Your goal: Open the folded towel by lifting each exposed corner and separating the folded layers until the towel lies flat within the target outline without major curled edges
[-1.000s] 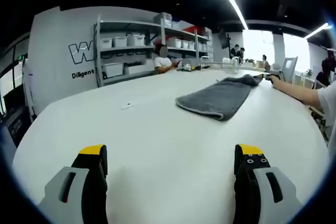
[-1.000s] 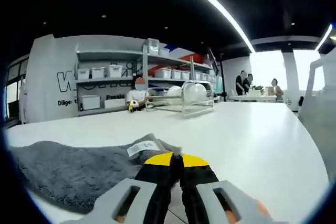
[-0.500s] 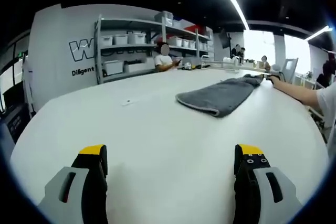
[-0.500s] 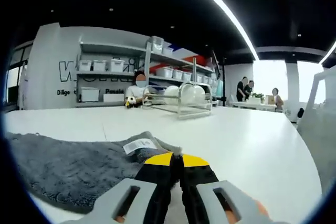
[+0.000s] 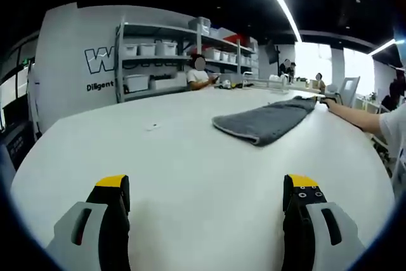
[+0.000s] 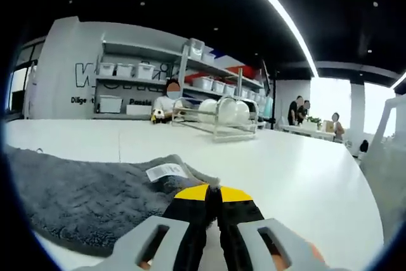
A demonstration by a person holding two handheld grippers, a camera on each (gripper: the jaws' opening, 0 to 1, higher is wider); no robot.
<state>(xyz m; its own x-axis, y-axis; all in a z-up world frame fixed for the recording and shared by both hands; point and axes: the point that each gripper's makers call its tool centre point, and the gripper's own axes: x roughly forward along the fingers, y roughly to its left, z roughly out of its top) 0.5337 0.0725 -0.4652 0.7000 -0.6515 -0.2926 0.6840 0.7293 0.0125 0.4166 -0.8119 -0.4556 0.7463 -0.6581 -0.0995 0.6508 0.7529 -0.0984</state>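
Here the right gripper [image 6: 212, 190] is closed on the grey towel [image 6: 89, 191]; the left gripper [image 5: 206, 185], open, faces the towel at 1 o'clock.

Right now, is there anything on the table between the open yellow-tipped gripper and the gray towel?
No. In the left gripper view, only bare white table lies between the left gripper and the gray towel.
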